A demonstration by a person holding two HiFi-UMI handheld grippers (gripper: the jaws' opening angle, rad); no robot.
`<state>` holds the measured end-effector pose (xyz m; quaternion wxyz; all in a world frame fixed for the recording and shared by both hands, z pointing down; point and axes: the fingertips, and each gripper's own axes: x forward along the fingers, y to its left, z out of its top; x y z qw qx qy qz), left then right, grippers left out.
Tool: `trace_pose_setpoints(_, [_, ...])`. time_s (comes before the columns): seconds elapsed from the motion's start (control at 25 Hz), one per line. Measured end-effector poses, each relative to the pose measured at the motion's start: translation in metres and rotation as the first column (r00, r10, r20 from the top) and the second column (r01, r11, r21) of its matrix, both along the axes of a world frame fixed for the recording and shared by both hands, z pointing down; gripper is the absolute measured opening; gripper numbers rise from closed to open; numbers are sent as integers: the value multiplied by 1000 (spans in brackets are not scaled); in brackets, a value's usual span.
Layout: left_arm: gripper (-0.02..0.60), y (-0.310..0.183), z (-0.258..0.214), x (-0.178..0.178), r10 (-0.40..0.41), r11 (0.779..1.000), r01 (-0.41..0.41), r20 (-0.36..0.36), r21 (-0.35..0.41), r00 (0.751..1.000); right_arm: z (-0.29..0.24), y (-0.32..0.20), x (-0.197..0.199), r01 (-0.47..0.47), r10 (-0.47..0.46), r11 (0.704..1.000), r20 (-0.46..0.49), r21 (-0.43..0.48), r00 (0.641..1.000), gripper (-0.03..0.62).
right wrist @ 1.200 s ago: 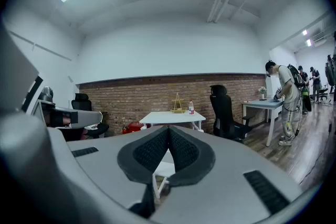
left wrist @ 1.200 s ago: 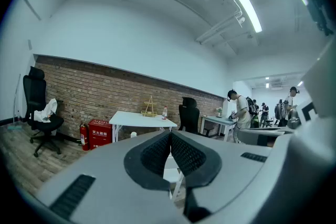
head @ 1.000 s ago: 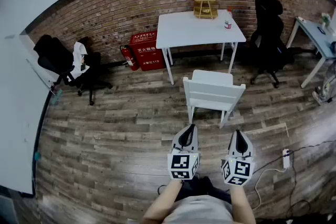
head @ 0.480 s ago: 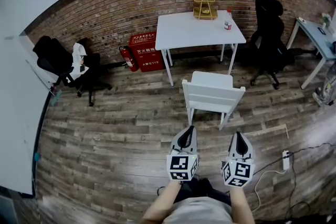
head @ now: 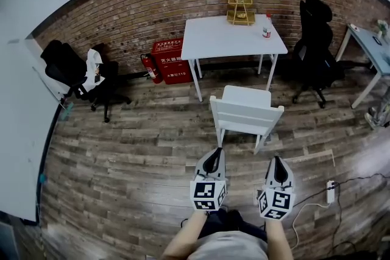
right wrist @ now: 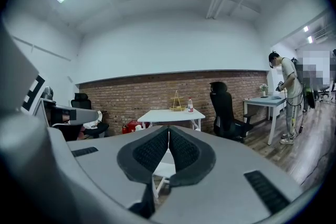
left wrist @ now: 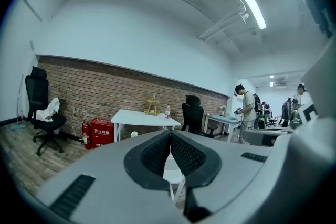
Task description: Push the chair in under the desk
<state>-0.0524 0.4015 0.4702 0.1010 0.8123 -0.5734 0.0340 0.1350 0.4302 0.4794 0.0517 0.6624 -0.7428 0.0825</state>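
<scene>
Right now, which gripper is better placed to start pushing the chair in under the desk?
Left, narrowly: the left gripper ends nearer the chair than the right gripper, in line with its backrest's left post. Both are shut, empty and short of it.

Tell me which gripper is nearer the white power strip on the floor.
Right. In the head view the right gripper is just left of the power strip. The left gripper is farther left, on the right gripper's other side.
</scene>
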Motion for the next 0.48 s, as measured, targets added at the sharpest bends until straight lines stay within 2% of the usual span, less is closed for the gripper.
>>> trace_pose_setpoints(0.48, [15, 9, 10, 23, -53, 998, 53, -3, -24, 999, 9, -4, 19, 81, -82, 997, -17, -12, 997, 17])
